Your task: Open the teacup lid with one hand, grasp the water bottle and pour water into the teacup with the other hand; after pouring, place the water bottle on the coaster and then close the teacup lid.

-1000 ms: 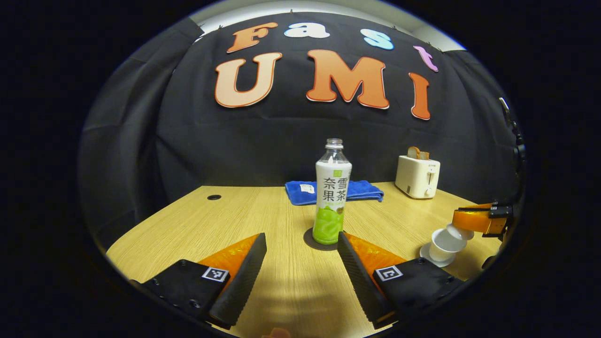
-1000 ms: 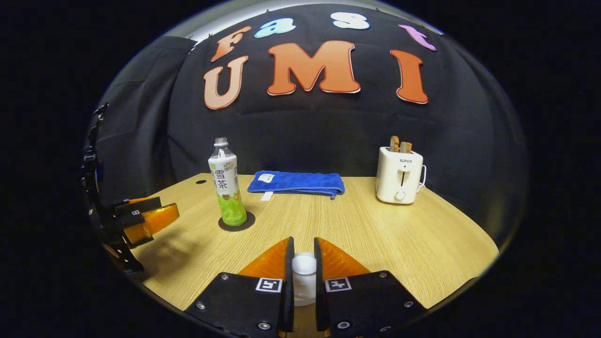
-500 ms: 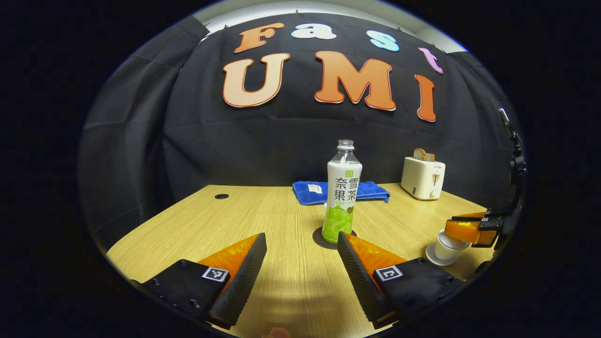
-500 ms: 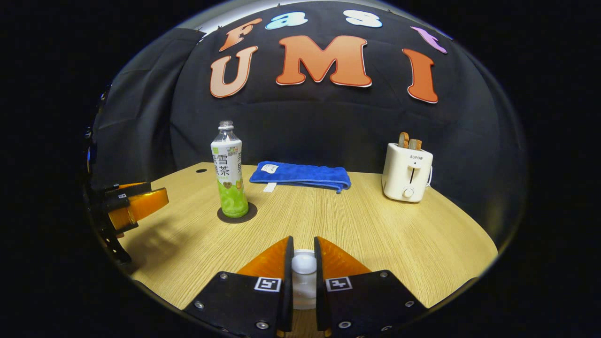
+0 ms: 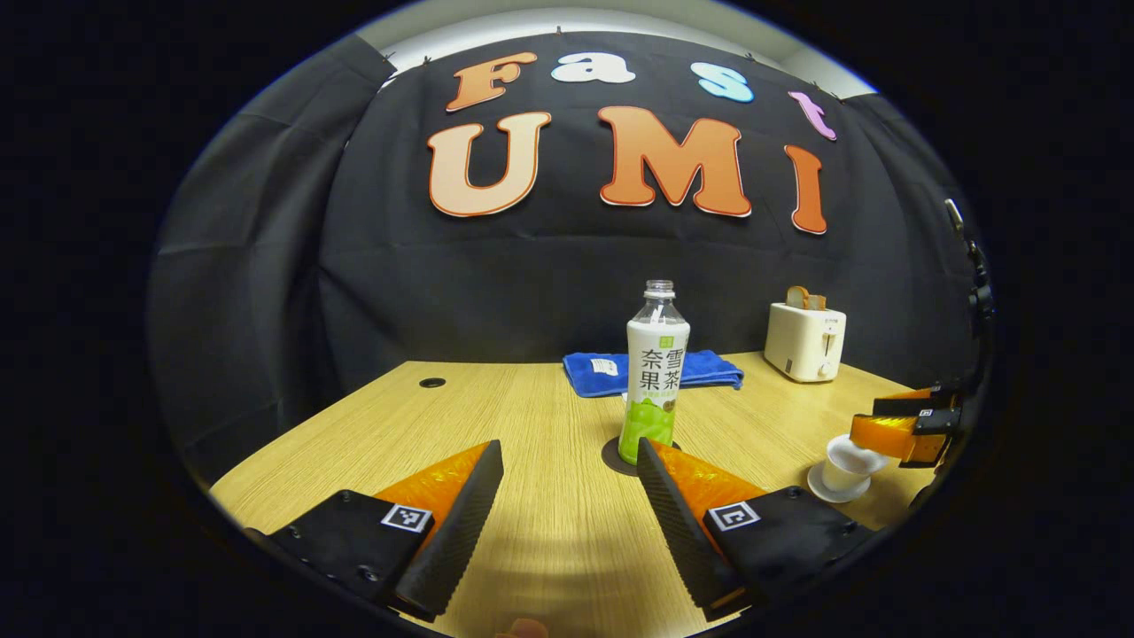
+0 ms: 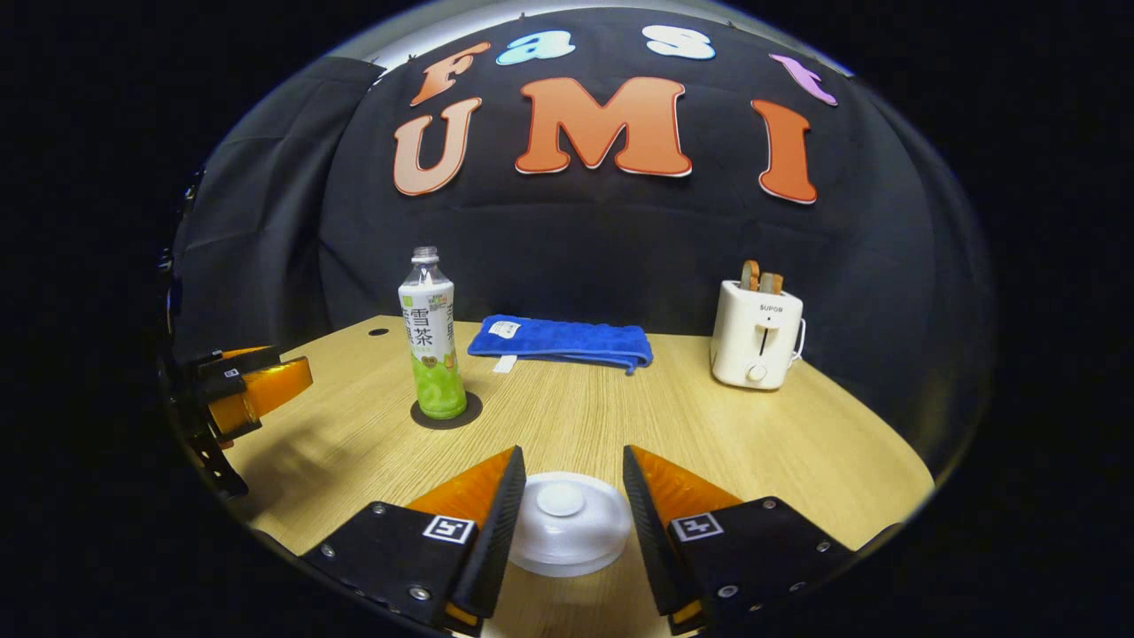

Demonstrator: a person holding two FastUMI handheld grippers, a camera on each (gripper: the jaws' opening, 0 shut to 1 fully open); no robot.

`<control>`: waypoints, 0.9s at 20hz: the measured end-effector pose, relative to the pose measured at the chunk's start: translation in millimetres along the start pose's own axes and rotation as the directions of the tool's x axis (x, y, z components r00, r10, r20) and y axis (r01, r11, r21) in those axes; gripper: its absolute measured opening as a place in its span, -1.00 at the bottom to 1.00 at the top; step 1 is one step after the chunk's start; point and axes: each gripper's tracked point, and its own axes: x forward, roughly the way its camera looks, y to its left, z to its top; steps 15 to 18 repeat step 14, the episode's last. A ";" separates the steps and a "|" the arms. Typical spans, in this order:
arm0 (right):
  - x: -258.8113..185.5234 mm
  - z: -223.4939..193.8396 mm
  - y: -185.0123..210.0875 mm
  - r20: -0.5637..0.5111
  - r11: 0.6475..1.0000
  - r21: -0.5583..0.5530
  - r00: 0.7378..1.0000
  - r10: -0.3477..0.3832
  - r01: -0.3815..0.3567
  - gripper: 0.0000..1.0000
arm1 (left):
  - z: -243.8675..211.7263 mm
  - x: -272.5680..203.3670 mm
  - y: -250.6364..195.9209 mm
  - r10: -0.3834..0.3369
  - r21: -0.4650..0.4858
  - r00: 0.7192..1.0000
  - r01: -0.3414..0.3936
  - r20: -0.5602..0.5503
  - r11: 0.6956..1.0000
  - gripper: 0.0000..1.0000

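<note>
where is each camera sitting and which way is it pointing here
Left gripper view: rides the left gripper, low over the table, facing the bottle on its coaster; own fingers spread below.
Right gripper view: rides the right gripper, facing the back wall across the lidded teacup; own fingers apart beside the lid knob.
Shared: bottle, blue towel, toaster, and each sees the other gripper at its edge.

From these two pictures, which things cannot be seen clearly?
- Water inside the teacup: the lid covers it.
- Coaster middle: the water bottle stands on it.
- Bottle's base, left gripper view: the left gripper finger overlaps it.
- Toaster dial: too small.
</note>
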 end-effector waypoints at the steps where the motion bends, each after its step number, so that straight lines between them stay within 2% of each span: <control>1: -6.3 7.8 -1.6 0.021 1.000 -0.001 1.000 -0.005 0.005 0.39 | 1.8 -1.8 -1.0 -0.001 -0.003 1.000 0.001 0.002 1.000 0.94; 3: -17.6 20.2 -2.4 0.057 1.000 0.013 0.998 0.000 0.000 0.59 | -0.3 -5.2 -2.3 0.001 0.003 1.000 -0.001 0.000 1.000 0.90; 6: -34.1 28.8 -8.5 0.087 0.999 0.034 0.996 0.002 -0.005 0.90 | 3.3 -12.7 2.3 0.024 0.017 1.000 -0.024 0.016 1.000 0.95; 7: -37.7 27.5 -13.0 0.086 1.000 0.026 0.996 -0.006 0.004 0.94 | 5.0 -15.8 3.9 0.030 0.015 0.999 -0.031 0.023 0.999 0.95; 9: -42.9 29.6 -22.6 0.089 0.999 0.022 0.996 -0.026 0.024 0.95 | 7.5 -23.4 8.0 0.043 0.013 0.998 -0.043 0.039 0.999 0.90; 12: -46.0 33.2 -24.2 0.100 0.998 0.061 0.995 -0.021 0.015 0.94 | 15.1 -30.2 11.2 0.070 0.006 0.995 -0.070 0.069 0.998 0.95; 18: -45.7 31.4 -26.7 0.095 0.998 0.064 0.995 -0.022 0.015 0.95 | 18.2 -34.4 9.7 0.072 0.000 0.994 -0.072 0.080 0.997 0.94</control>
